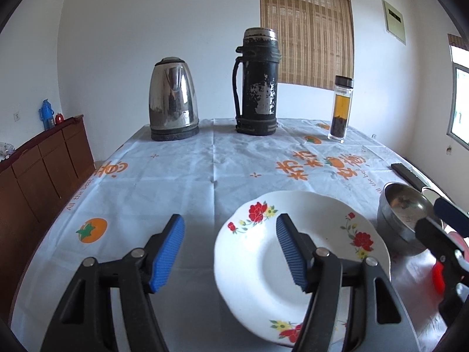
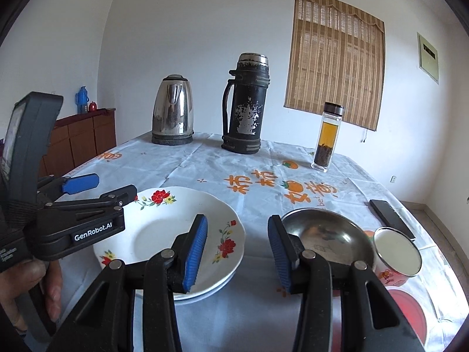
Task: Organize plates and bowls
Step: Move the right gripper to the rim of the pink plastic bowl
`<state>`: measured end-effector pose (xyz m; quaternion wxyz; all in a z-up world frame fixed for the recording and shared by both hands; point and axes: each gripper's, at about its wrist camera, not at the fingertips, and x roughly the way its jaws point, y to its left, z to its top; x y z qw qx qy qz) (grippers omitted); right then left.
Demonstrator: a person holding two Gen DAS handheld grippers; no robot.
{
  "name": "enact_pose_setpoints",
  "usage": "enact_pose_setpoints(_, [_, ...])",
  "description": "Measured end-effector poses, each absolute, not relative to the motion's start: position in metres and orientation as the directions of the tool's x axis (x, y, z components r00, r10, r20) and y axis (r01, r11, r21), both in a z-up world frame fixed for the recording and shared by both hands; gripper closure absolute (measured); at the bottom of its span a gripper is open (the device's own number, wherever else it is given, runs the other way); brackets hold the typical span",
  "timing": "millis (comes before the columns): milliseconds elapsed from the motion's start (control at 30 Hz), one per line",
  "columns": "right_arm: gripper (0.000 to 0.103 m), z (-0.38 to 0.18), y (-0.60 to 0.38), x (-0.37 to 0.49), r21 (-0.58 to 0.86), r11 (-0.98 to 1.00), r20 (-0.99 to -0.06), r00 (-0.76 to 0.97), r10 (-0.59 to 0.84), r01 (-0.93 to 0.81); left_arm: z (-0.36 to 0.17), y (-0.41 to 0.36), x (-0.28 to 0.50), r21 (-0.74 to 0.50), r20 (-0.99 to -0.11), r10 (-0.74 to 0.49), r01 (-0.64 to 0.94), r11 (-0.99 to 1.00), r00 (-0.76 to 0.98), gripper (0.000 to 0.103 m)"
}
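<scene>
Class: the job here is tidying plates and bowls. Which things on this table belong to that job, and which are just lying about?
Belongs to the job:
floral plate, on another plate
steel bowl

Just lying about:
kettle
black flask
tea bottle
phone
paper cup

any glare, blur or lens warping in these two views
Left wrist view: strong fisheye bend with dark corners, the window blown out white, bright streaks on the kettle, the right gripper soft at the edge. Right wrist view: same bending, the plate sharp, the hand dim and soft in the corner.
</scene>
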<state>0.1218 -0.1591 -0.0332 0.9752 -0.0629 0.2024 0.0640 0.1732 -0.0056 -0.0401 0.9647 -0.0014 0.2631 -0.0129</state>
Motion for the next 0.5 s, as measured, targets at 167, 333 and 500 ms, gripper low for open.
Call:
enact_pose_setpoints(167, [0.058, -0.015, -0.191, 0.095, -0.093, 0.990, -0.378, 0.923, 0.067, -0.110, -0.025, -0.023, 0.166, 0.001, -0.498, -0.067, 0.078, 0.997, 0.865, 0.038])
enact_pose_setpoints(333, [0.058, -0.008, -0.227, 0.079, -0.090, 0.995, -0.382, 0.924, 0.002, -0.040, -0.001, -0.059, 0.149, 0.026, -0.479, -0.149, 0.184, 0.983, 0.865, 0.051])
enact_pose_setpoints(500, [0.058, -0.005, -0.262, 0.066, -0.104, 0.994, -0.395, 0.916, -0.072, 0.034, 0.019, -0.115, 0.135, 0.006, -0.478, -0.309, 0.355, 0.935, 0.822, 0.057])
